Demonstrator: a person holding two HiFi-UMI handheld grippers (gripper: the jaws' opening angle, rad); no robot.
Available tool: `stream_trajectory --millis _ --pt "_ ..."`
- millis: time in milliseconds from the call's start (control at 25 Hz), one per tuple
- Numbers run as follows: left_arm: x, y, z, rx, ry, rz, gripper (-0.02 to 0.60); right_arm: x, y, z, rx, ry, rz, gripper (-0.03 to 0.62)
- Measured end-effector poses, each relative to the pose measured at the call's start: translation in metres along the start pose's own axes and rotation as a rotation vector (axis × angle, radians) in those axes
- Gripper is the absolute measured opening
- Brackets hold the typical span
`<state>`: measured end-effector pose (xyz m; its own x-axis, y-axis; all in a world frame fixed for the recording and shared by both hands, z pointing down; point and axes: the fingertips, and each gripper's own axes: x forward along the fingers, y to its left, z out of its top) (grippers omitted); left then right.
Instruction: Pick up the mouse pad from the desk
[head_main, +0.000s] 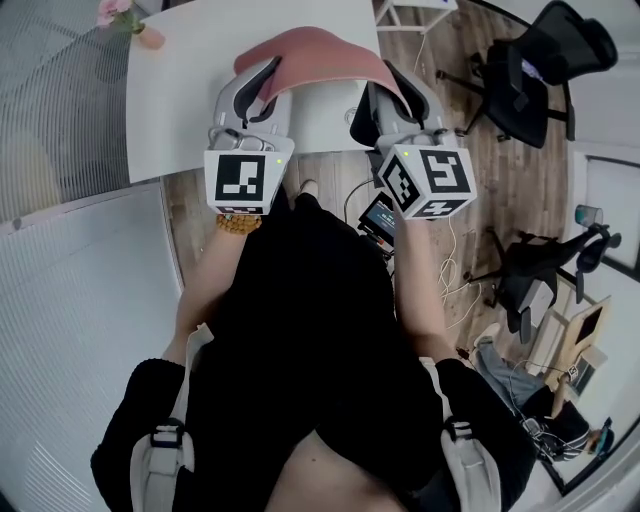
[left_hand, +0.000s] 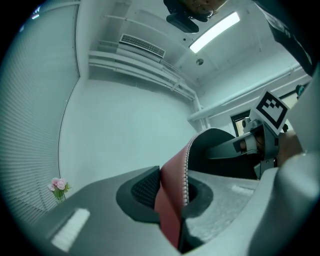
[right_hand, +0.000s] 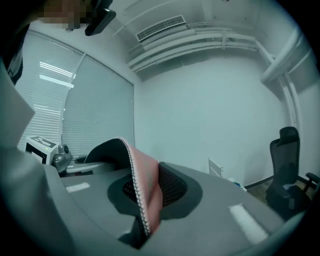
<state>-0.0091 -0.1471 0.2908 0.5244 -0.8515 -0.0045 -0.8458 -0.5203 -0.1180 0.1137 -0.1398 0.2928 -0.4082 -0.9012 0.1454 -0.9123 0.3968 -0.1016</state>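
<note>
mouse pad (head_main: 318, 60) is clear of the desk (head_main: 180, 110), arched between my two grippers, long axis running left to right. left gripper (left_hand: 172, 195) is clamped on its left end, right gripper (right_hand: 147, 192) on its right end. both point roughly level, side by side, neither nearer than the other.

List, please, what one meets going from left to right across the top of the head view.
From the left: pink flowers → left gripper → mouse pad → right gripper → black office chair.
</note>
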Motion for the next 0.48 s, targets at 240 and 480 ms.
stream_trajectory --millis 240,480 --pt "0.001 0.002 -0.001 -0.007 -0.016 0.017 0.035 -0.001 -0.001 -0.001 -0.076 -0.066 -0.094 0.051" --pt "-0.007 0.002 0.010 0.015 -0.079 0.032 0.035 -0.008 0.007 -0.001 -0.168 -0.111 -0.153 0.048"
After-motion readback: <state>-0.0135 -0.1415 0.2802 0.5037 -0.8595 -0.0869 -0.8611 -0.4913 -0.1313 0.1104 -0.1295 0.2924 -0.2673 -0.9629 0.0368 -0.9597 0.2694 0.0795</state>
